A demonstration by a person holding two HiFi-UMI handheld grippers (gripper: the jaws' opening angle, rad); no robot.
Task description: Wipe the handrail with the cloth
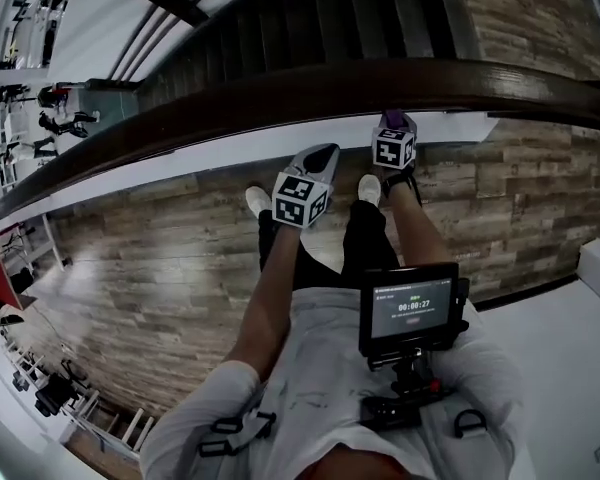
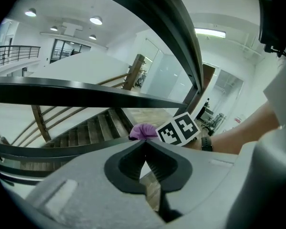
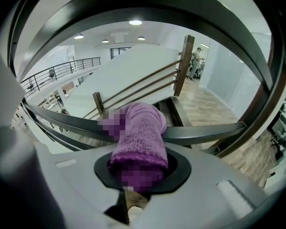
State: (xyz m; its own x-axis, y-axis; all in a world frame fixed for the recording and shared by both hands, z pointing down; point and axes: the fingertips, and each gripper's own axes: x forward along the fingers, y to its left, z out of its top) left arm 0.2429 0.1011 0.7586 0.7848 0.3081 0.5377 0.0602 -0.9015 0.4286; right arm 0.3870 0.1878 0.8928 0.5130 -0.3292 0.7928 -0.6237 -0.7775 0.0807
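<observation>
I stand on a wood-plank floor (image 1: 160, 268) at a dark curved handrail (image 1: 280, 98). A staircase (image 1: 300, 18) descends beyond it, in a bright white hall with ceiling lights. My right gripper (image 3: 138, 175) is clenched on the purple cloth (image 3: 139, 132), right at the rail. My left gripper (image 2: 144, 159), just beside it, is closed on nothing.

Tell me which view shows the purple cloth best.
The right gripper view: the purple cloth fills the centre, close up, its knit texture plain. The left gripper view shows only a small bit of it; the head view a tiny patch at the handrail.
</observation>
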